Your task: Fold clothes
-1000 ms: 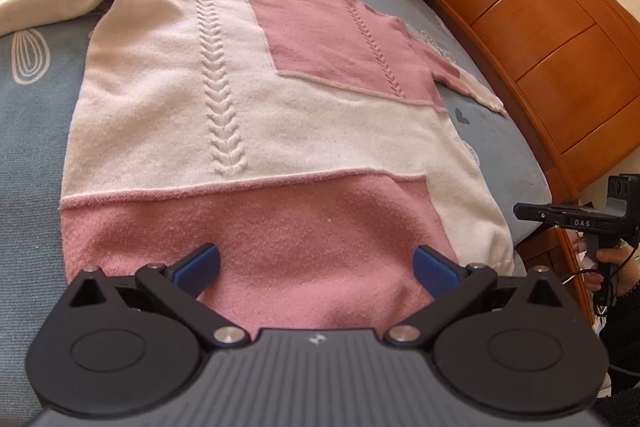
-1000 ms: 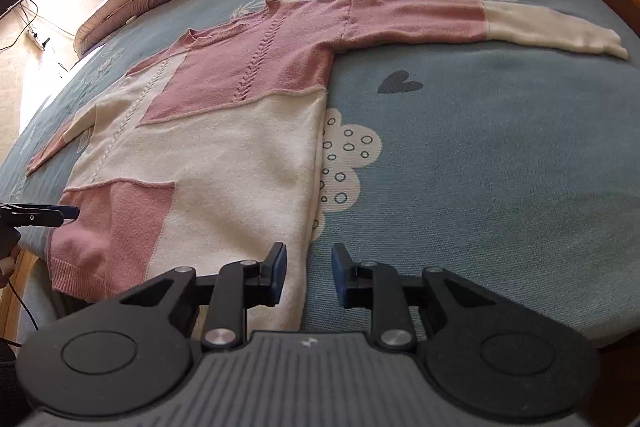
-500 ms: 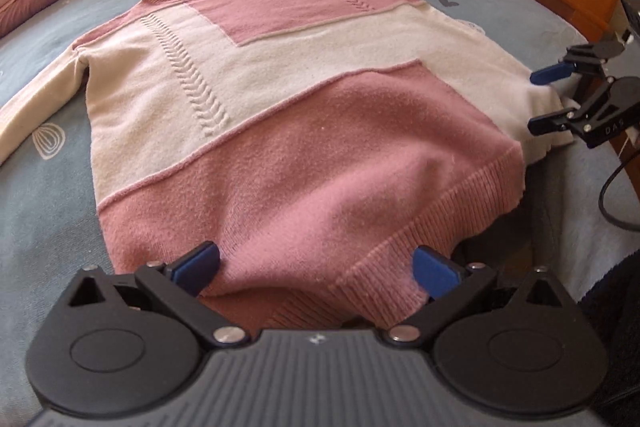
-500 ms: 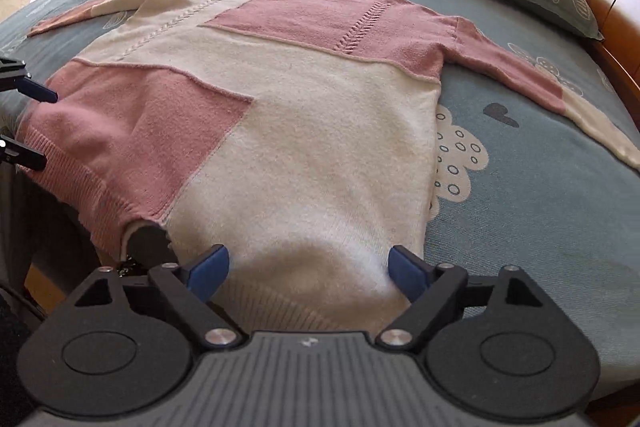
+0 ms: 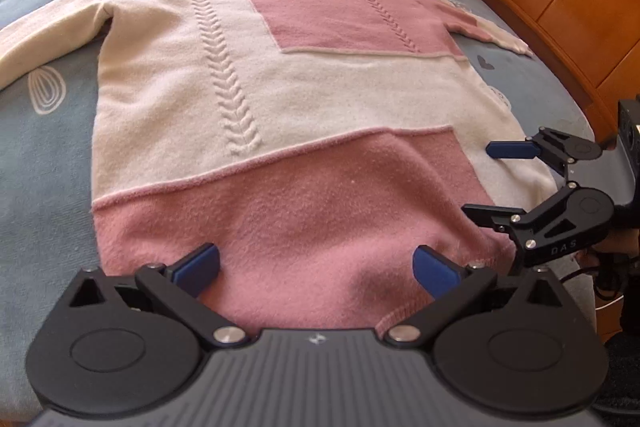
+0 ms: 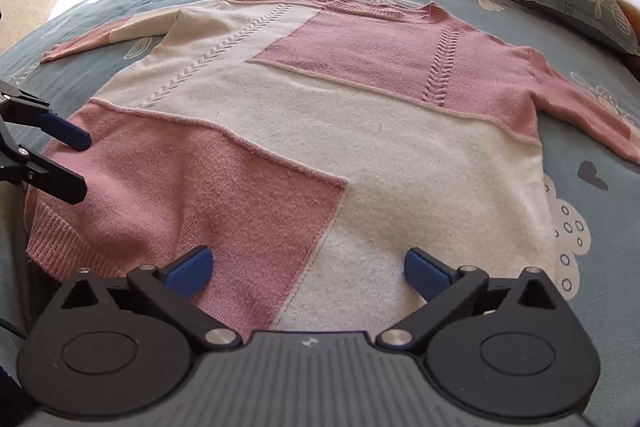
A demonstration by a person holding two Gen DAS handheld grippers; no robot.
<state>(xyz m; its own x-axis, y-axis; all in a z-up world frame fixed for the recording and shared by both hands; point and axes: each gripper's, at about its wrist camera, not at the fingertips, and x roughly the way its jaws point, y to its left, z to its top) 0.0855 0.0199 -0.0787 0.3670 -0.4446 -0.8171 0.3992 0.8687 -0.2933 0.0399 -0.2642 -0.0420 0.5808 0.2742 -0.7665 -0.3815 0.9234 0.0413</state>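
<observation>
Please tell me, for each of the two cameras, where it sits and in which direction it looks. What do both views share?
Left wrist view: sits on the left hand-held gripper at the hem, looks up the pink and cream knitted sweater toward its collar; right hand-held gripper shows at right.
Right wrist view: sits on the right hand-held gripper at the hem, facing the collar; left hand-held gripper shows at left.
Shared: sweater, blue patterned bedsheet, each other's open hand-held gripper.
</observation>
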